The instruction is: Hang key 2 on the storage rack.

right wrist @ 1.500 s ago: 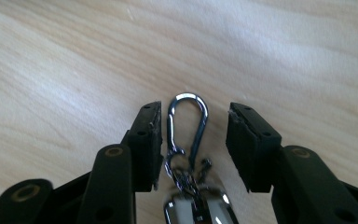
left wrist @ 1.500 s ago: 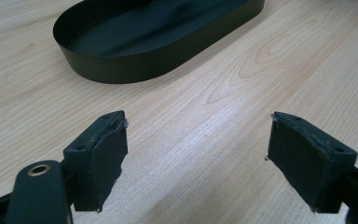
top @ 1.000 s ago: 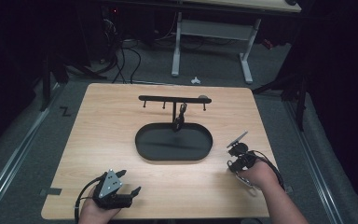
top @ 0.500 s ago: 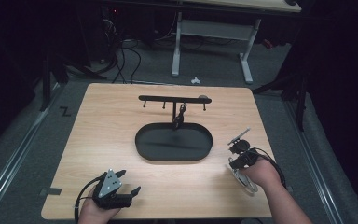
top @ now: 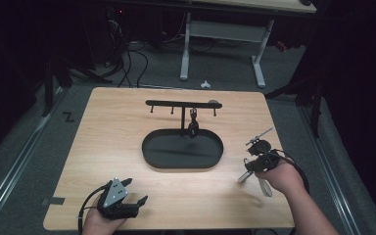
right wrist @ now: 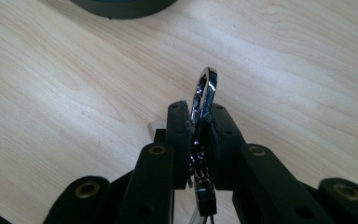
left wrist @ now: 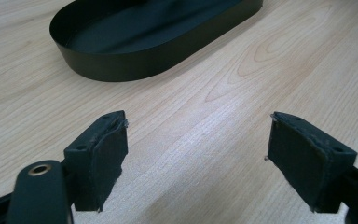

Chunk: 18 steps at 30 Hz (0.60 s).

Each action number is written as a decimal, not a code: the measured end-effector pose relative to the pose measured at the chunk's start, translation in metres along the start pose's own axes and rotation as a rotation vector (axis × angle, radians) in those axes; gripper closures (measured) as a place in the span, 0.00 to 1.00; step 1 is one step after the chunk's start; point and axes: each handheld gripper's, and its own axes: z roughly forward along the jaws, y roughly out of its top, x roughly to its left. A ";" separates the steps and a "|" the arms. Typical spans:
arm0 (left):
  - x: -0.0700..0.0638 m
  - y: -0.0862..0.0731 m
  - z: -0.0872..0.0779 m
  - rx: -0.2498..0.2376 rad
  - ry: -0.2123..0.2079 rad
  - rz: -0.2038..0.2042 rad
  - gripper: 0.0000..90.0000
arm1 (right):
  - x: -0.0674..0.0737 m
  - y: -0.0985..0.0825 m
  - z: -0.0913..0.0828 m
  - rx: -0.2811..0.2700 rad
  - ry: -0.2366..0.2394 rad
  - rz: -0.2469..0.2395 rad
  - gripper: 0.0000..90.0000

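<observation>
Gripped a shiny metal keyring clip (right wrist: 206,93) in the closed right gripper (right wrist: 196,122) near the table's (top: 107,127) right edge, left gripper (left wrist: 196,140) wide open and empty, next needing careful carry toward the hook rack (top: 183,104)

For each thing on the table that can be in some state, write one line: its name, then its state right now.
Left gripper: jaws open, nothing between them.
Right gripper: jaws shut on a shiny metal clip, held above the table.
Black oval tray: flat on the table.
Hook rack: upright in the tray, a small dark item hanging from it.
</observation>
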 end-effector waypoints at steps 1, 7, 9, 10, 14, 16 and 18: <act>0.000 0.000 0.000 0.000 0.000 0.000 0.23 | 0.000 0.001 -0.003 0.002 -0.004 0.002 0.90; 0.000 0.000 0.000 0.000 0.001 0.002 0.23 | 0.000 0.003 -0.019 -0.020 -0.018 0.003 0.90; 0.000 0.000 0.000 -0.002 0.001 0.001 0.23 | 0.000 0.004 -0.024 -0.030 -0.022 0.001 0.90; 0.000 0.000 0.000 -0.002 0.001 0.002 0.23 | 0.000 0.005 -0.027 -0.033 -0.025 -0.001 0.90; 0.000 0.000 0.000 -0.001 0.002 0.003 0.23 | 0.001 0.008 -0.036 -0.046 -0.035 -0.004 0.90; 0.000 0.000 0.000 -0.001 0.002 0.002 0.23 | 0.001 0.010 -0.039 -0.050 -0.037 -0.008 0.90; 0.000 0.000 0.000 -0.002 0.002 0.001 0.23 | 0.002 0.011 -0.041 -0.050 -0.038 -0.010 0.90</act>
